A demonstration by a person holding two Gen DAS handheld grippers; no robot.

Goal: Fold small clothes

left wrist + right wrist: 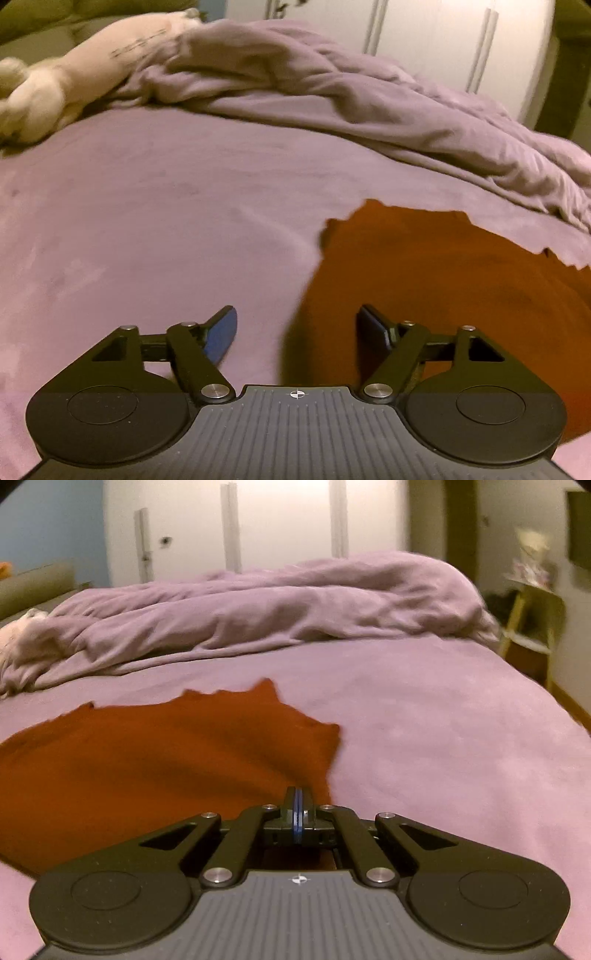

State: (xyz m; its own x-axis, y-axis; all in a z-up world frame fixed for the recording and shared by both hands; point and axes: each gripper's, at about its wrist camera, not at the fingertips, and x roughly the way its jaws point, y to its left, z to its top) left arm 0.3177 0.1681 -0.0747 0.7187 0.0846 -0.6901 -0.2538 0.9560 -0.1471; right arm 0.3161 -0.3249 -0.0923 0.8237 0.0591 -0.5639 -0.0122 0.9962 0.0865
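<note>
A rust-orange garment [443, 280] lies spread on the purple bed sheet [147, 221]. In the left wrist view my left gripper [297, 325] is open, its jaws straddling the garment's left edge, with nothing held. In the right wrist view the same garment [147, 760] lies to the left, with a jagged far edge. My right gripper [298, 801] is shut on the garment's near right edge, and folds of cloth radiate from the pinch.
A crumpled purple duvet [277, 605] lies across the back of the bed. A cream plush toy [74, 81] lies at the far left. White wardrobe doors [258, 528] stand behind. A small wooden side table [532, 627] stands right of the bed.
</note>
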